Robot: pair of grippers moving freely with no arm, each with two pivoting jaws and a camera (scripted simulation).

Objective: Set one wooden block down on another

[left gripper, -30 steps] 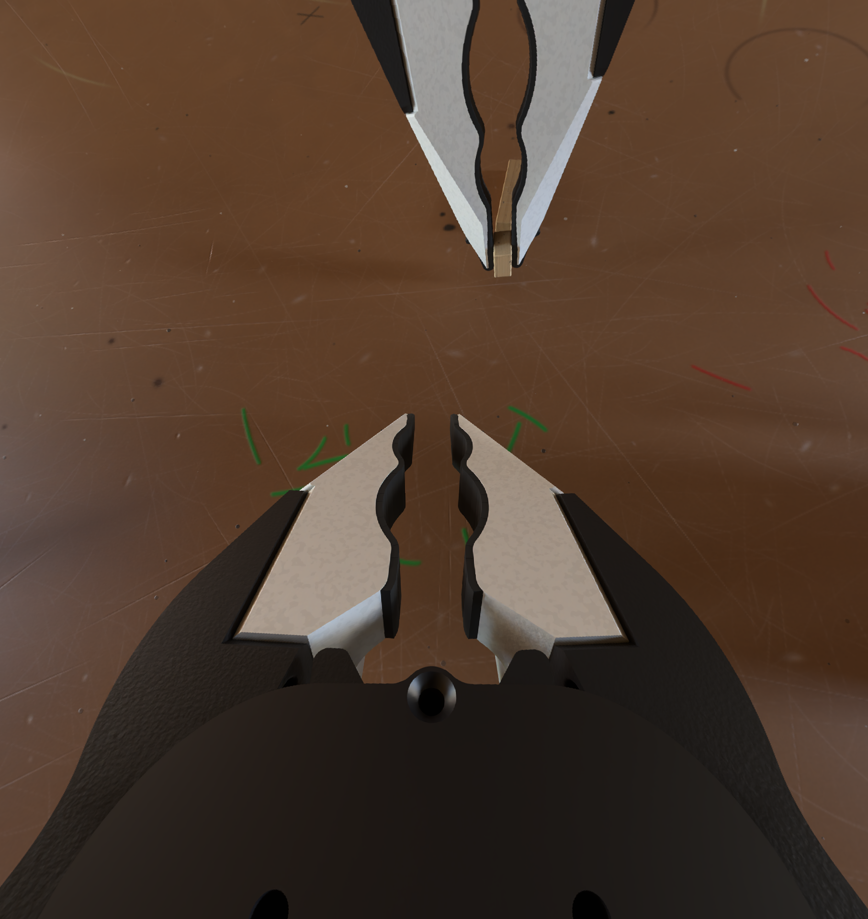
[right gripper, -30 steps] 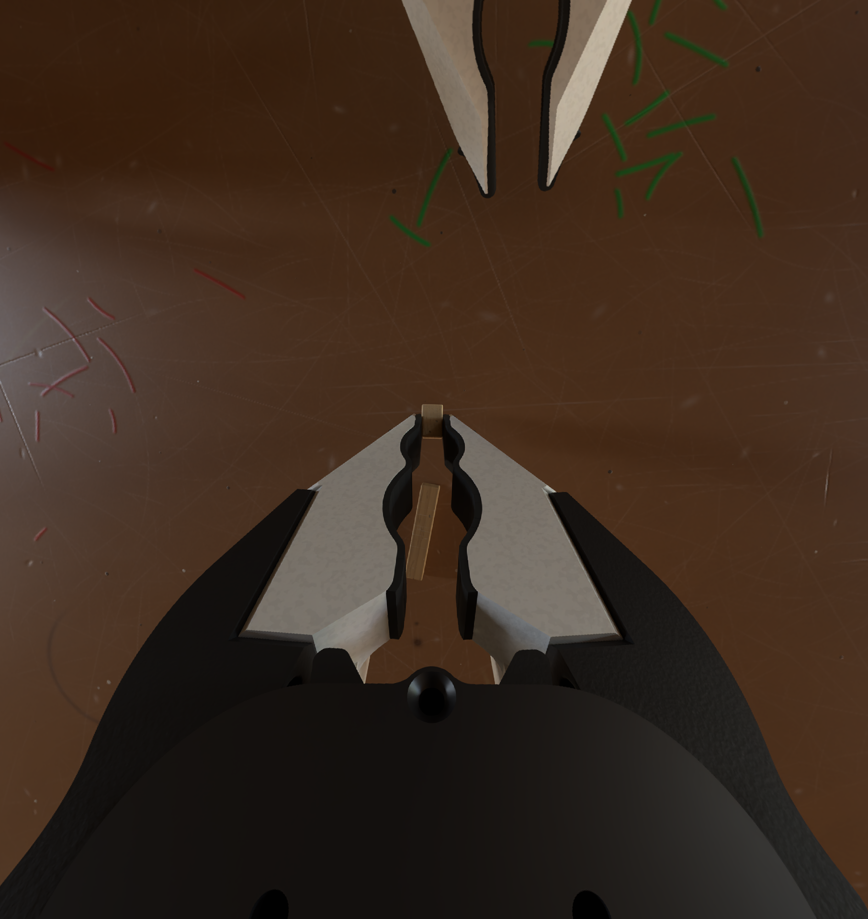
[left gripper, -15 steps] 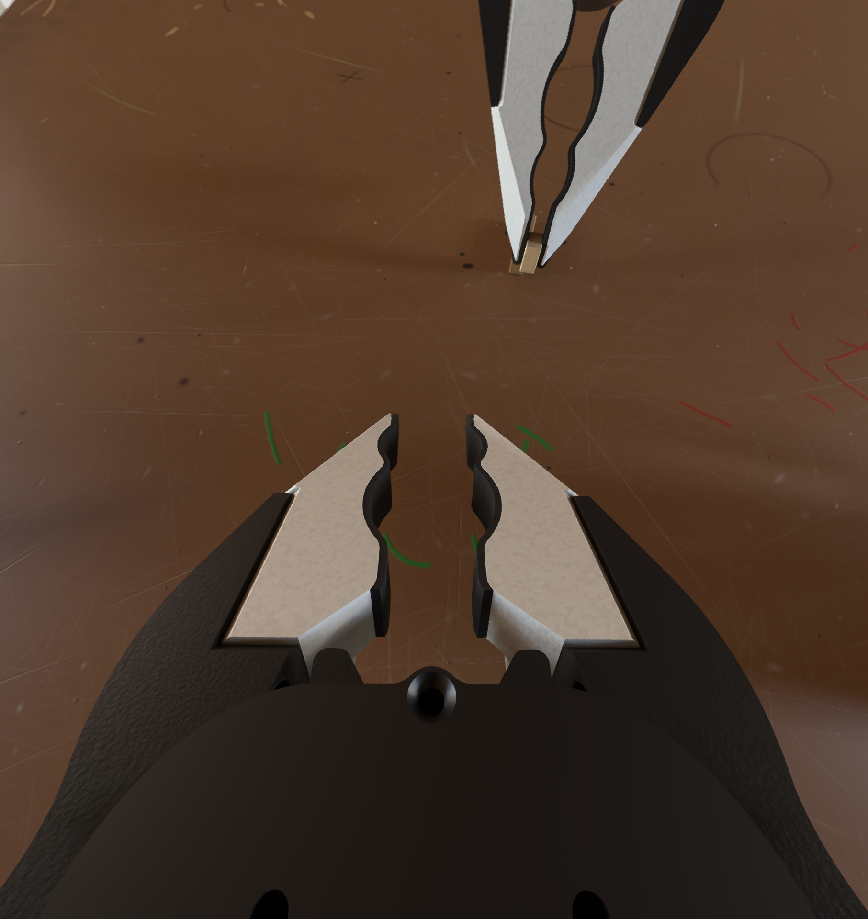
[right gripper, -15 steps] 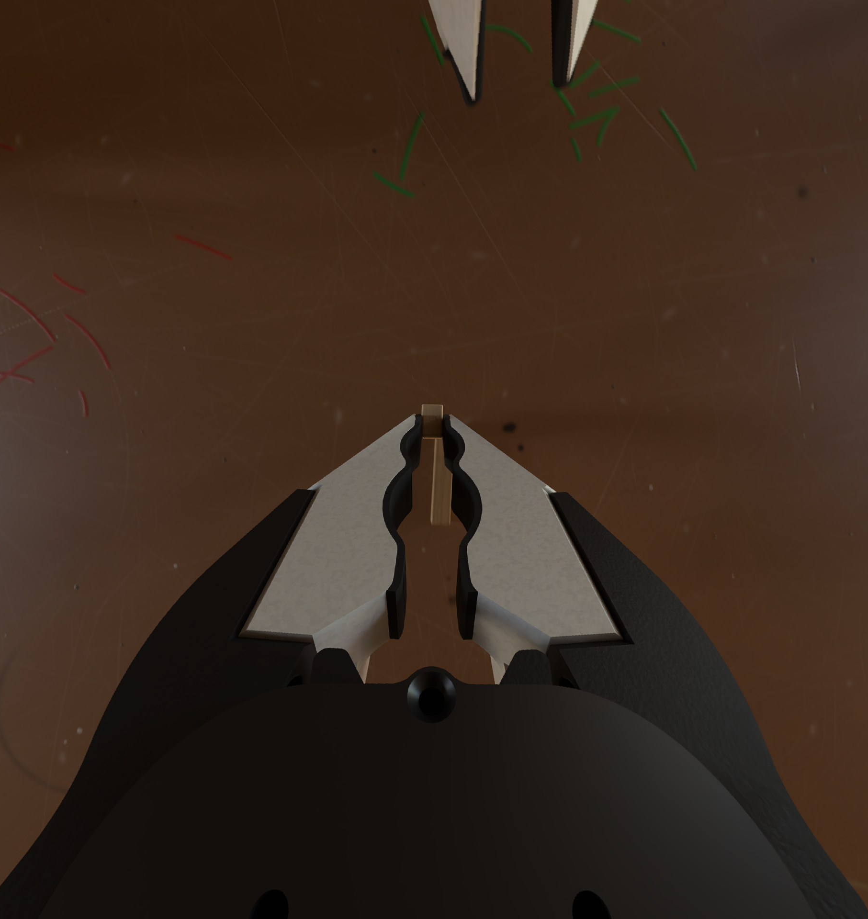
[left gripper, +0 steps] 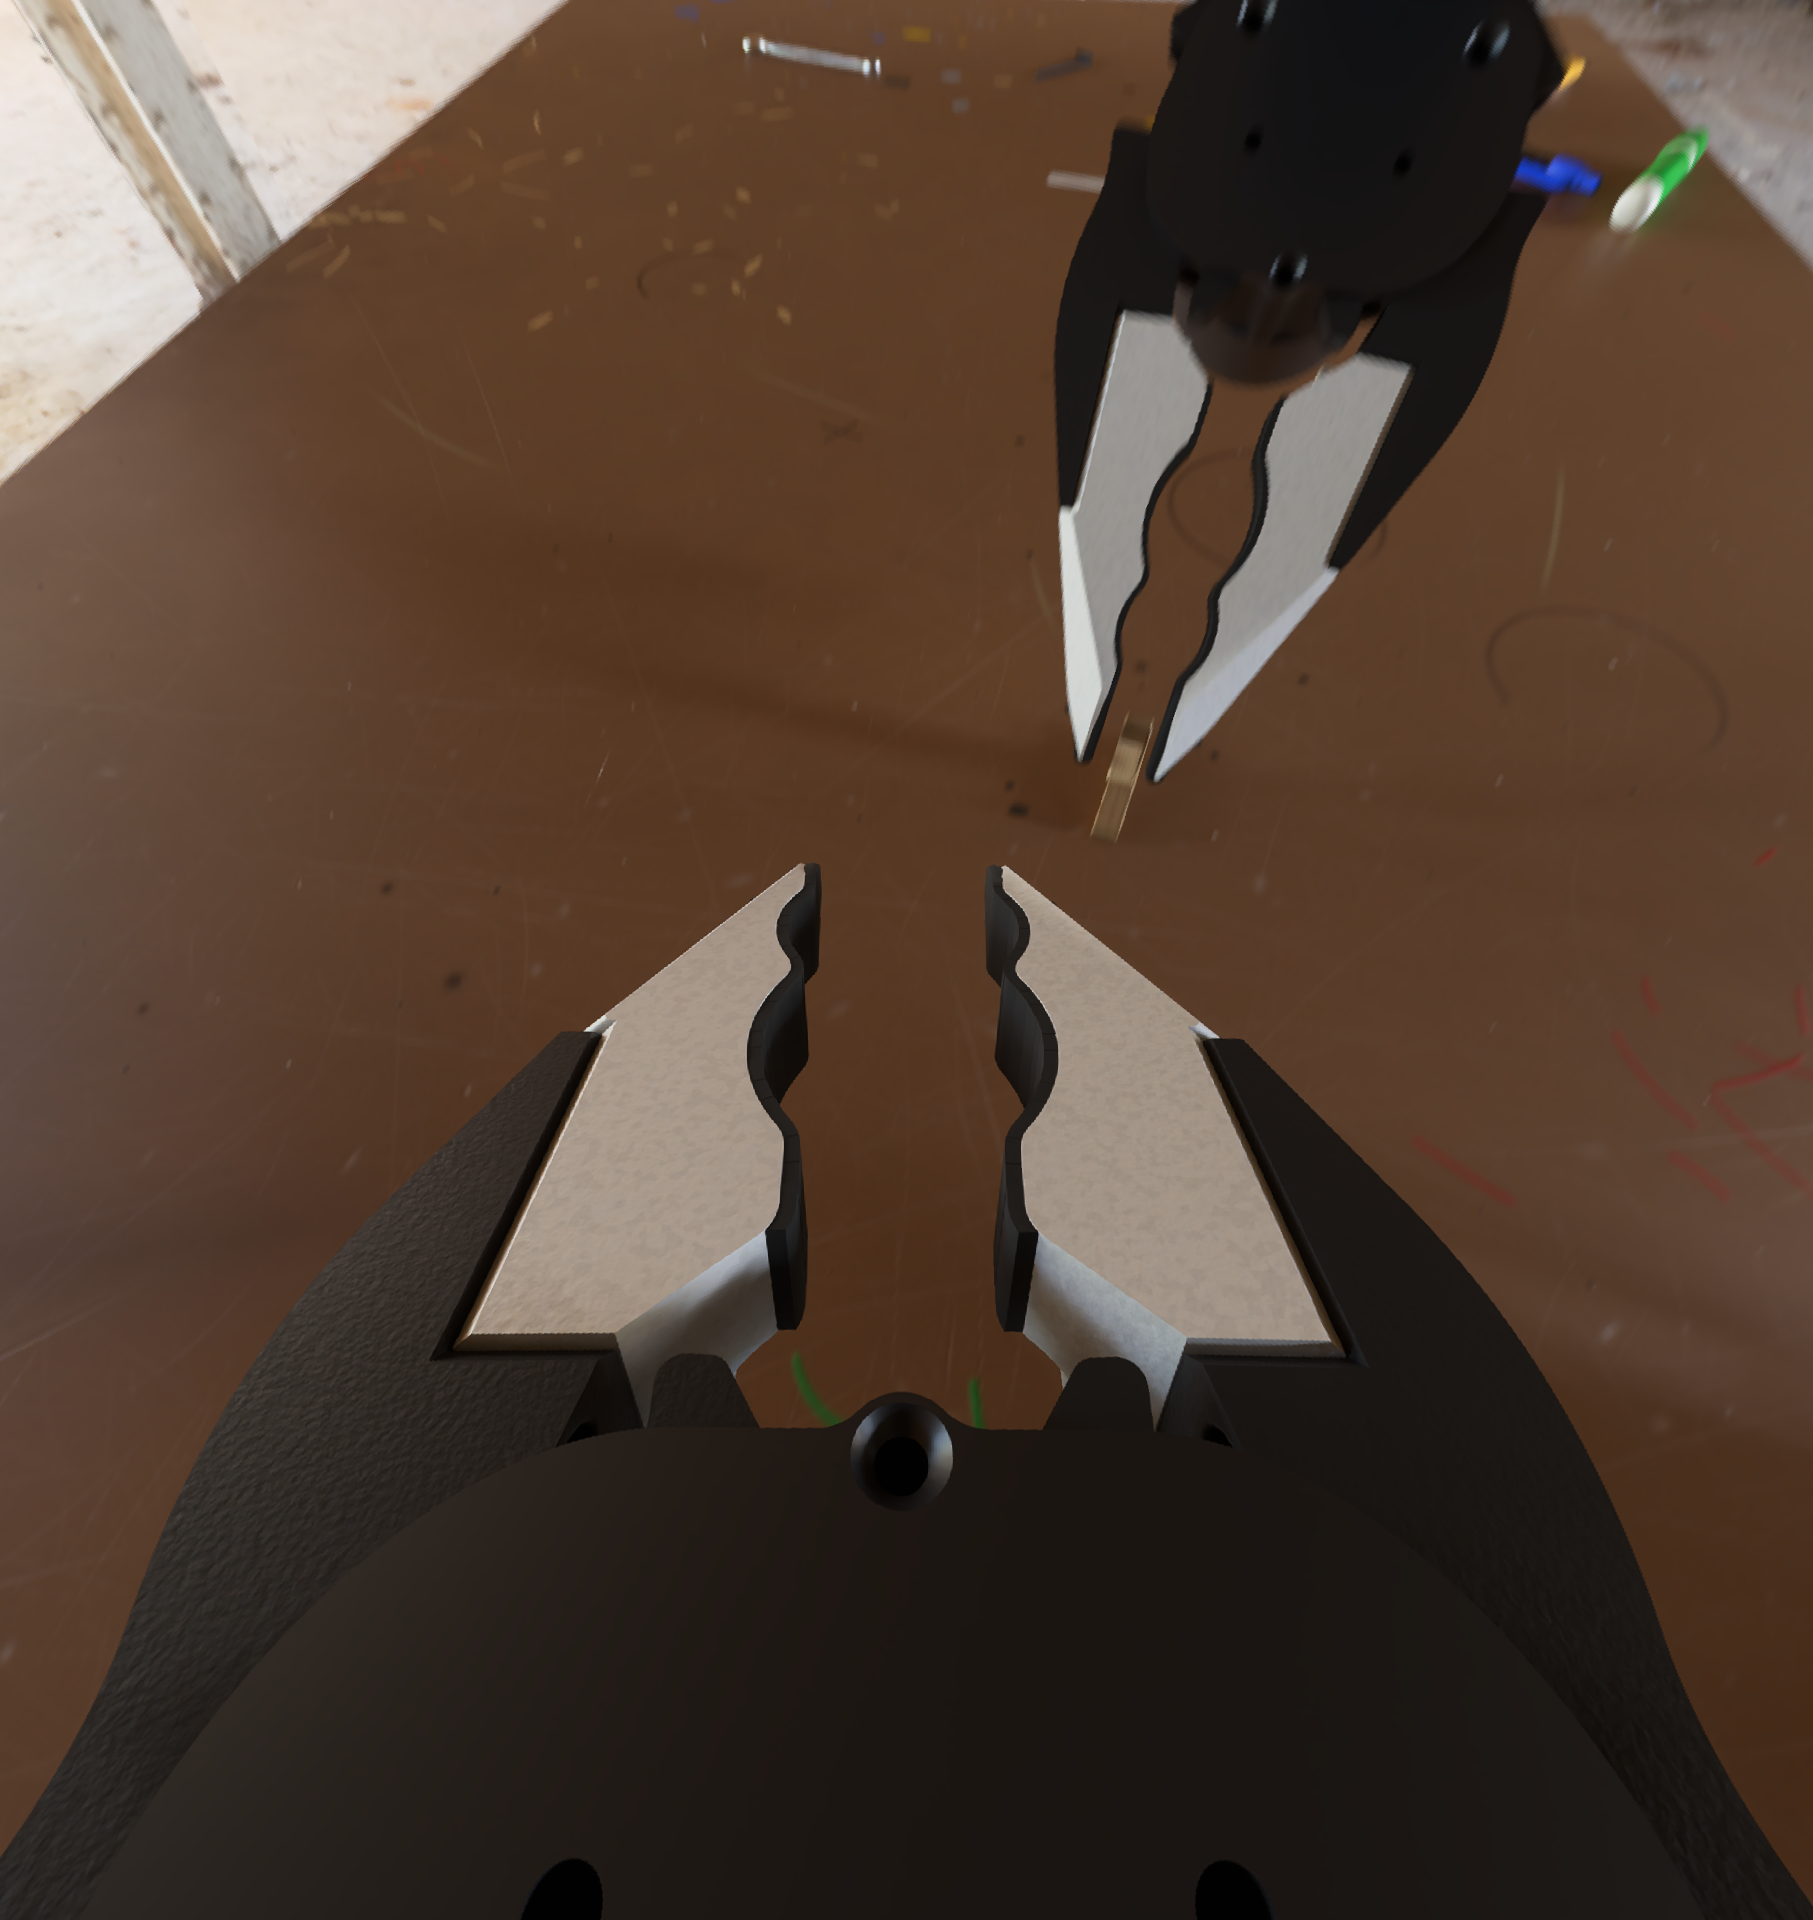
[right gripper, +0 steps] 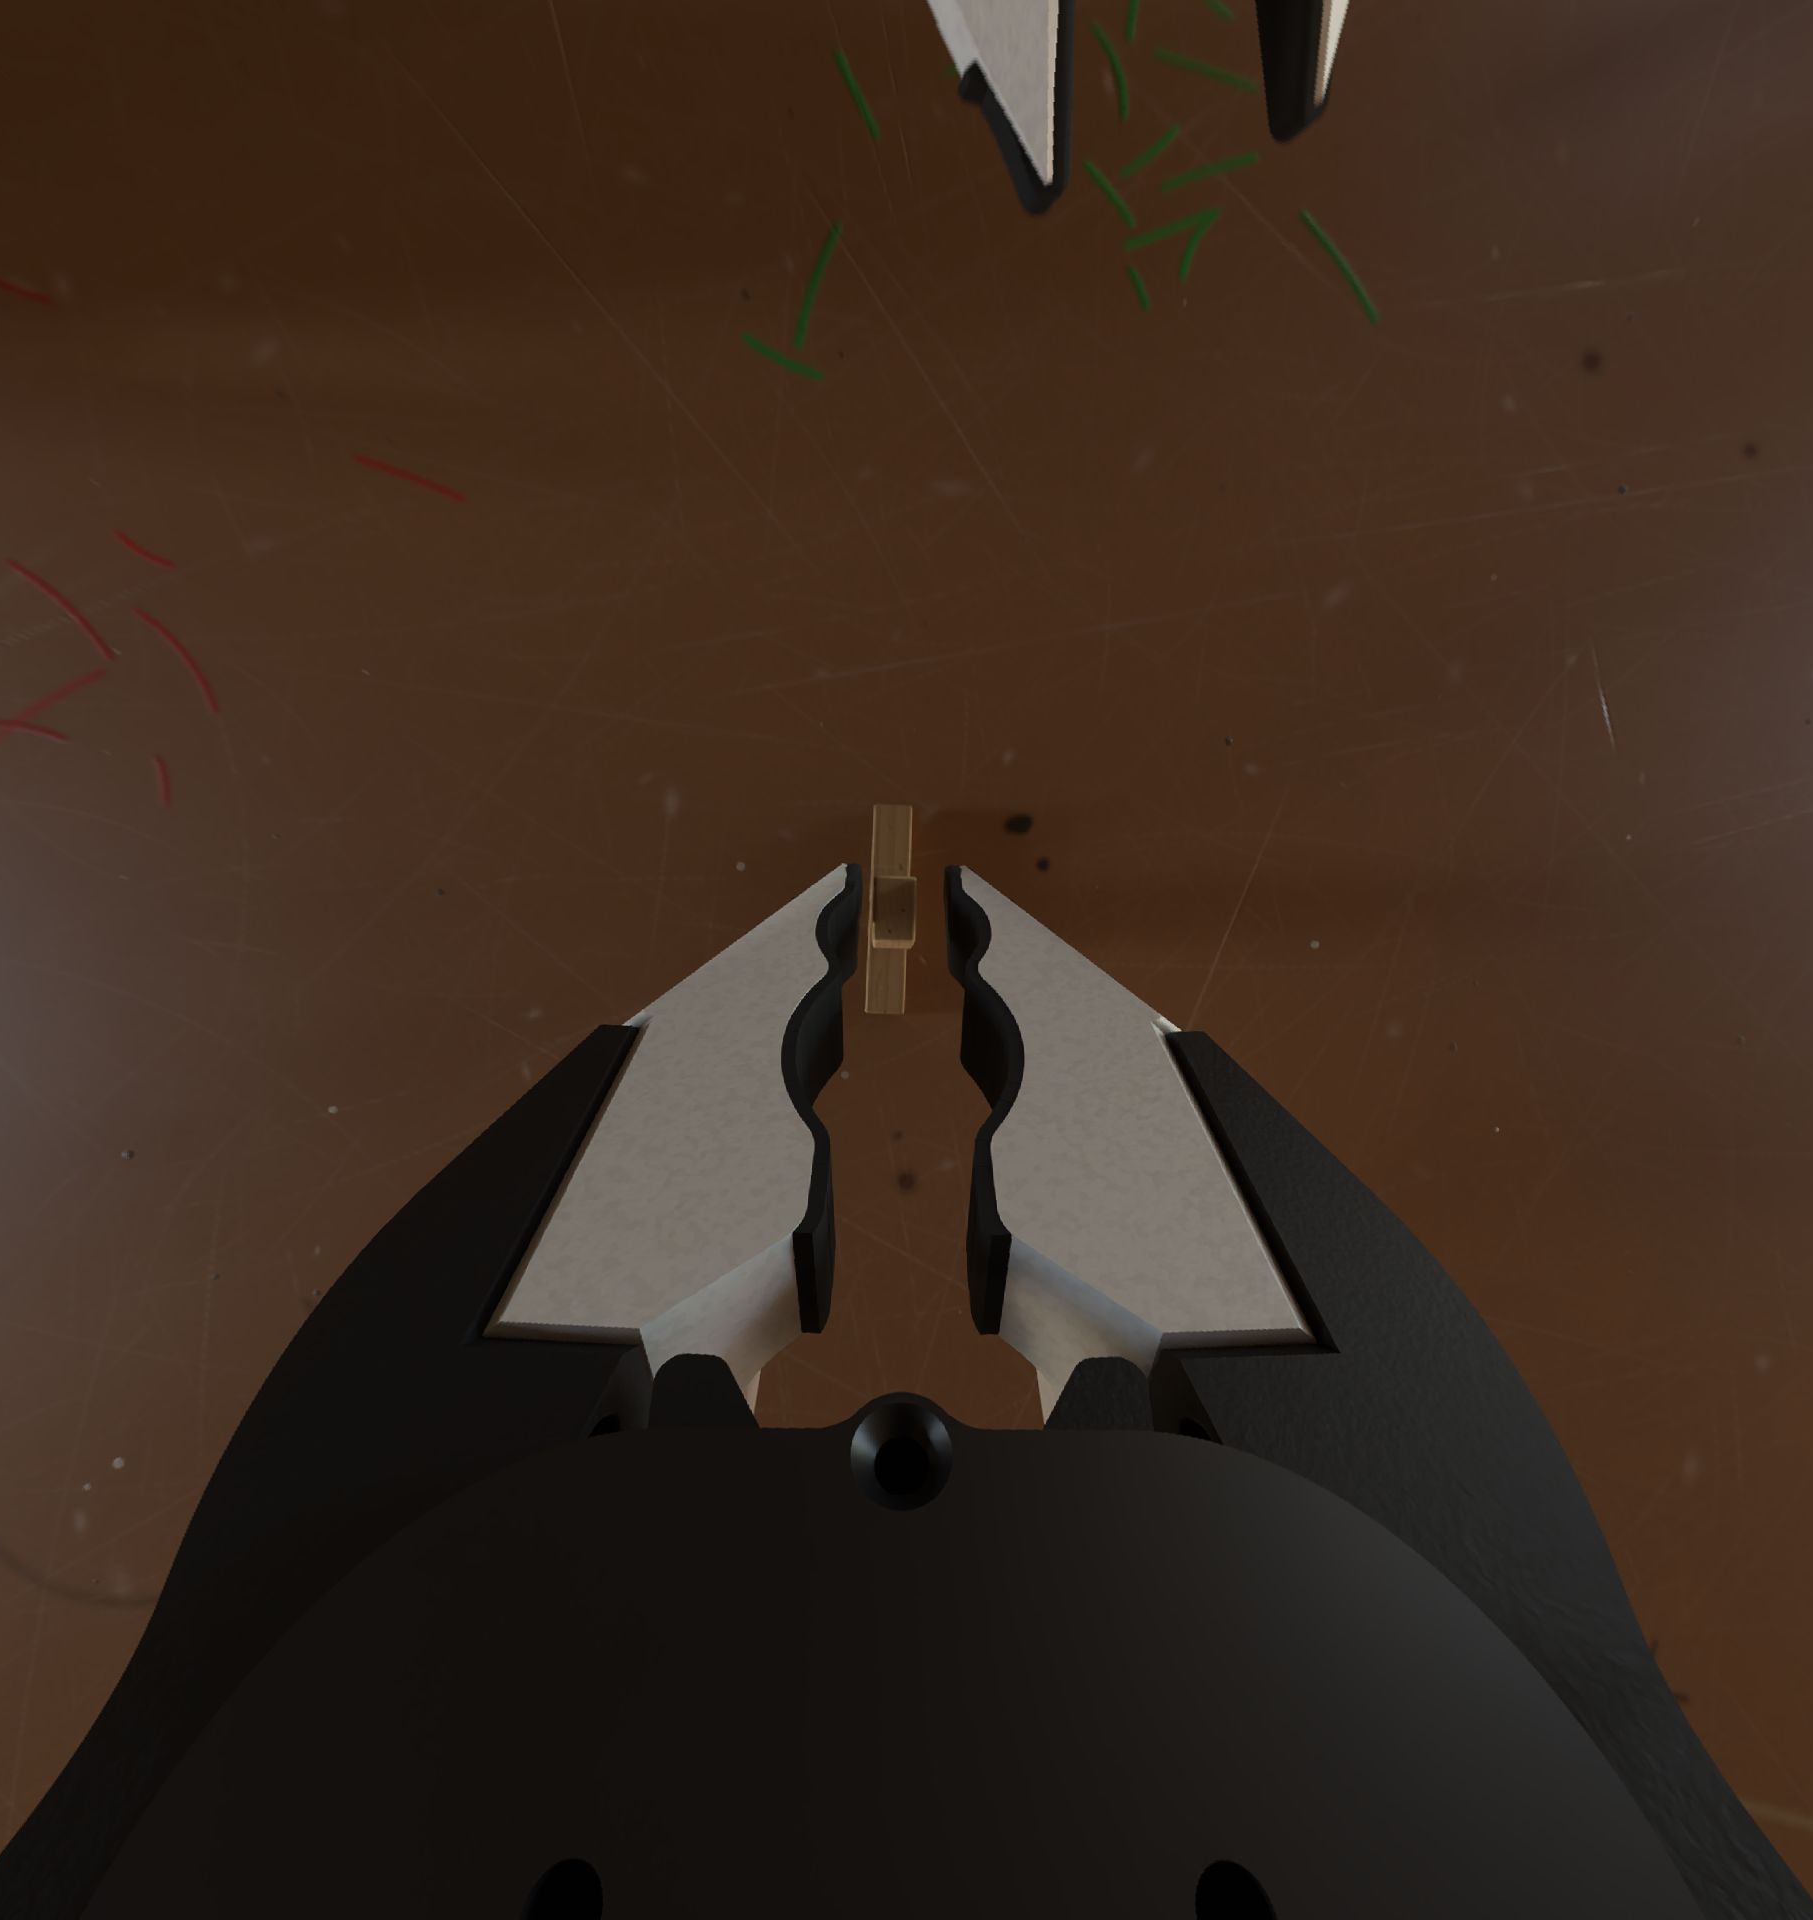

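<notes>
In the right wrist view a long thin wooden block point(right gripper: 889, 987) lies on the brown table point(right gripper: 1401, 831). A small wooden block point(right gripper: 897, 909) rests on top of it. My right gripper point(right gripper: 897, 878) is open, its fingers on either side of the stack, with the left pad very close to it. In the left wrist view the right gripper point(left gripper: 1120, 764) hangs tips-down over the blurred stack of blocks point(left gripper: 1118, 795). My left gripper point(left gripper: 902, 873) is open and empty, nearer than the stack. Its fingertips point(right gripper: 1037, 166) show at the top of the right wrist view.
Green scribbles point(right gripper: 1172, 208) and red scribbles point(right gripper: 71, 665) mark the table. At the far end lie a green-and-white pen point(left gripper: 1660, 177), a blue item point(left gripper: 1556, 171) and a metal tool point(left gripper: 814, 57). The table's left edge runs near a white post point(left gripper: 154, 135).
My right gripper has opened and let go of the small block, which now rests on the long one. My left gripper has opened wider and its view has tilted up.
</notes>
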